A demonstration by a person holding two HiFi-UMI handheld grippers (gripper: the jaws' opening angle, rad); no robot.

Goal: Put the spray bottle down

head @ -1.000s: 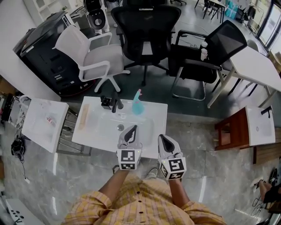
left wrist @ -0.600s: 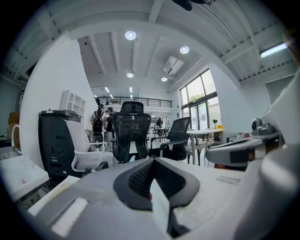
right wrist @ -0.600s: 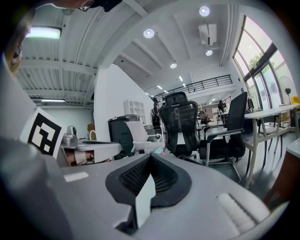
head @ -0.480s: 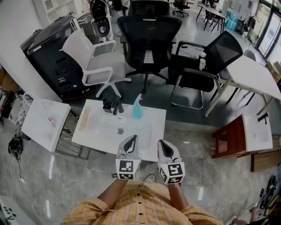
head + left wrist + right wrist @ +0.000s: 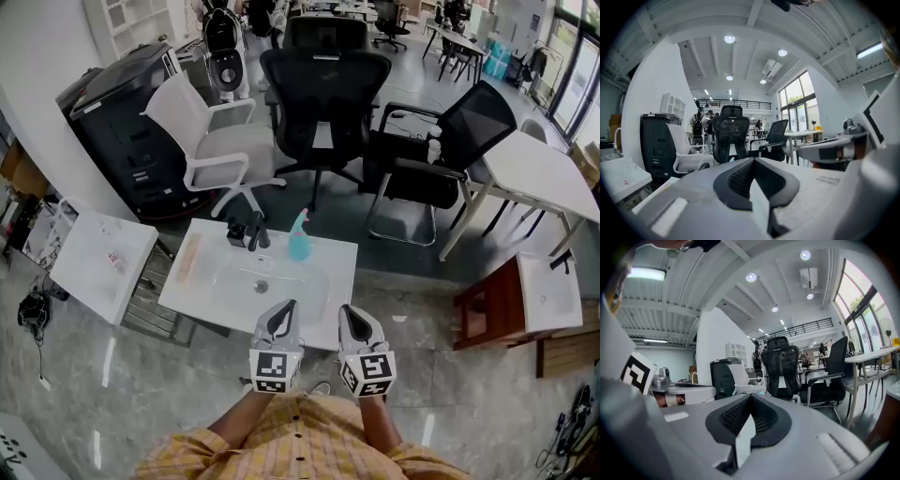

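white washbasin tabletop with a teal spray bottle on it

a shallow basin is sunk into the tabletop, with a round drain at its middle. the spray bottle stands upright at the far edge. just to its left are a black faucet and a small black object. a long pale strip lies along the left edge.
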